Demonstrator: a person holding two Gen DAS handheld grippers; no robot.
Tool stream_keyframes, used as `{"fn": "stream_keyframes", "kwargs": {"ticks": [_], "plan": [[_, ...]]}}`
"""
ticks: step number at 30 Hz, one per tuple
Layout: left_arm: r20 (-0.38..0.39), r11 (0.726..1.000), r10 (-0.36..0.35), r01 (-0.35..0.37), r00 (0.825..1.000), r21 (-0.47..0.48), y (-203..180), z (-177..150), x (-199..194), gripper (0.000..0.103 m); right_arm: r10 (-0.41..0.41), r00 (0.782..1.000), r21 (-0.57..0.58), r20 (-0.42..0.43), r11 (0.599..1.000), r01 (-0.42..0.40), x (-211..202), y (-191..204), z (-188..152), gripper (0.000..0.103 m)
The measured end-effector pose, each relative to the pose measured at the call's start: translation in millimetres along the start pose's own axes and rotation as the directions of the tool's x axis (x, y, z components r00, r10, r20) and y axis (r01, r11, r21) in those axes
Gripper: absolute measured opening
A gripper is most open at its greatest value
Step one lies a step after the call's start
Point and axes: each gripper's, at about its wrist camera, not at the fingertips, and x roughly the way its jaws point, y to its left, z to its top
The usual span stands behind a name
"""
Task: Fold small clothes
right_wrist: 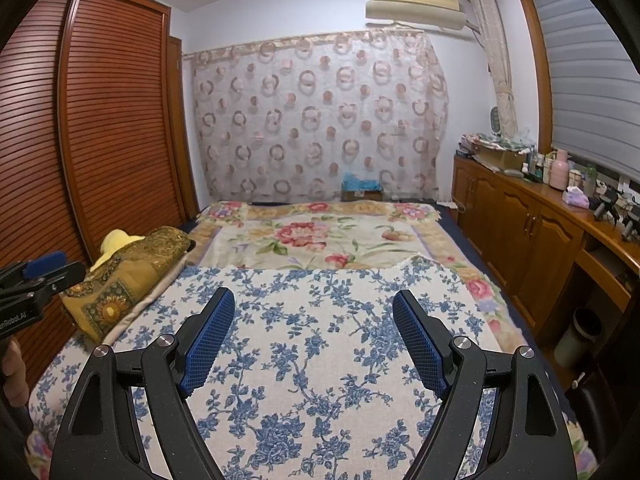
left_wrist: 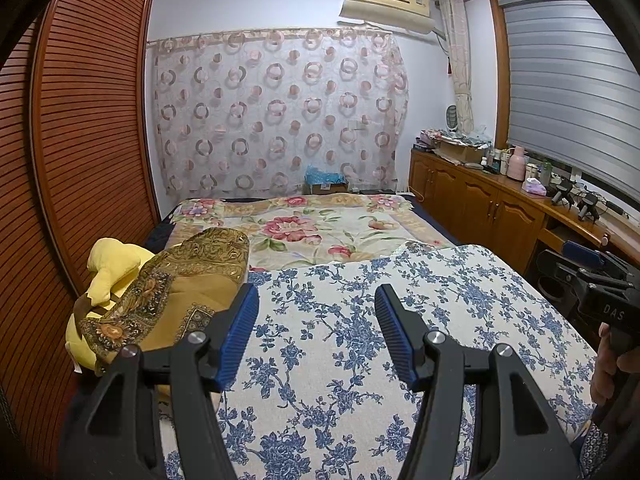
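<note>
My left gripper (left_wrist: 316, 300) is open and empty, held above a white cloth with blue flowers (left_wrist: 360, 340) that is spread flat on the bed. My right gripper (right_wrist: 314, 304) is also open and empty above the same cloth (right_wrist: 312, 340). The right gripper also shows at the right edge of the left wrist view (left_wrist: 592, 276), and the left gripper at the left edge of the right wrist view (right_wrist: 36, 276). No small garment shows in either view.
A gold patterned pillow (left_wrist: 180, 292) and a yellow plush toy (left_wrist: 112, 268) lie at the bed's left side. A floral blanket (left_wrist: 312, 228) covers the far bed. A slatted wooden wardrobe (left_wrist: 80, 140) stands left, a cluttered wooden cabinet (left_wrist: 500, 208) right.
</note>
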Motion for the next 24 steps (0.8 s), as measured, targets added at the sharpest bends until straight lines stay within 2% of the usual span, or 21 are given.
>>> {"fn": "stream_keyframes", "kwargs": {"ticks": [24], "plan": [[0.003, 1.0, 0.002, -0.002, 1.0, 0.001, 1.6, -0.4, -0.5, 0.06, -0.001, 1.0, 0.002, 0.0, 1.0, 0.001, -1.5, -0.9, 0.8, 0.083]]}}
